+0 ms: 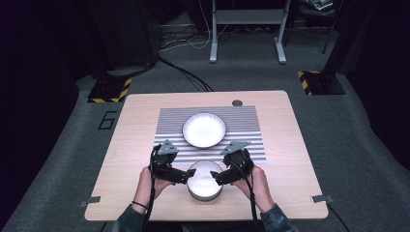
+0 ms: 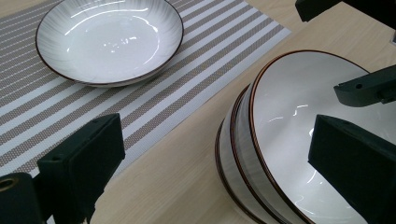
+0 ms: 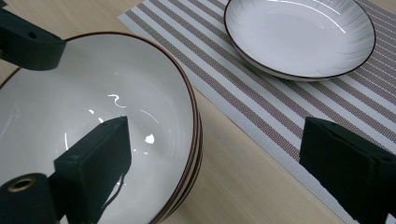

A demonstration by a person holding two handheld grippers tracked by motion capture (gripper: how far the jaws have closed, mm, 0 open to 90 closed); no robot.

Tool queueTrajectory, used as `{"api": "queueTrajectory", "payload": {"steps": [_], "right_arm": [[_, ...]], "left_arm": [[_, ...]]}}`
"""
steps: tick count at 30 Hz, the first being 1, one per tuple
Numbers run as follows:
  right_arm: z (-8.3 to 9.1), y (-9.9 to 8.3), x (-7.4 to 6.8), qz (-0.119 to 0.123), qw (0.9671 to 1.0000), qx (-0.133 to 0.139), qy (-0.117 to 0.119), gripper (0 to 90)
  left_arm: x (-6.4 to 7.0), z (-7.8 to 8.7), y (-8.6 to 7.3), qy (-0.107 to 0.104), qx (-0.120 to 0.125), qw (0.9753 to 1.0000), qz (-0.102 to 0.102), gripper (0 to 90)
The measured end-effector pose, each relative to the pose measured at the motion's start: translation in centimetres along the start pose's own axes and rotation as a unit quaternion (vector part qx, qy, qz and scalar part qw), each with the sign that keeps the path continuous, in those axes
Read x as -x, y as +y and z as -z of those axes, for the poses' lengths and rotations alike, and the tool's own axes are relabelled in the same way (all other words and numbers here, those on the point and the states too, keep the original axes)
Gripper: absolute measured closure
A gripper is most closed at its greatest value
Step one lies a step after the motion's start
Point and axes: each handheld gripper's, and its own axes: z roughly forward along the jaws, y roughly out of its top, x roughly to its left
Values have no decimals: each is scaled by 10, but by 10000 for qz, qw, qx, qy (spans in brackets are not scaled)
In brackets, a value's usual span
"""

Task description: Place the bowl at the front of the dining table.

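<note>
Sitting on the pale wooden table, the grey-and-white striped woven placemat is the landmark: a single white brown-rimmed ceramic bowl rests mid-mat, and a stack of like bowls sits just off its near edge. Left gripper & right gripper flank the stack w/ jaws spread, holding nothing, each straddling the top rim. Risk: uneven pinch on the glossy rim could tilt or drop the top bowl.
</note>
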Motion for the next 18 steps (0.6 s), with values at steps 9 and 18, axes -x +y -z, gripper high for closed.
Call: {"api": "queueTrajectory", "payload": {"steps": [9,18], "right_arm": [[-11,0,-2,49,9999,-104,43,97],[-20,0,-5,22,9997,-239,84,129]], "left_arm": [[4,-16,-2,-64,-195,9998,-53,56],[8,-27,-2,-105,-355,9992,-124,88]]}}
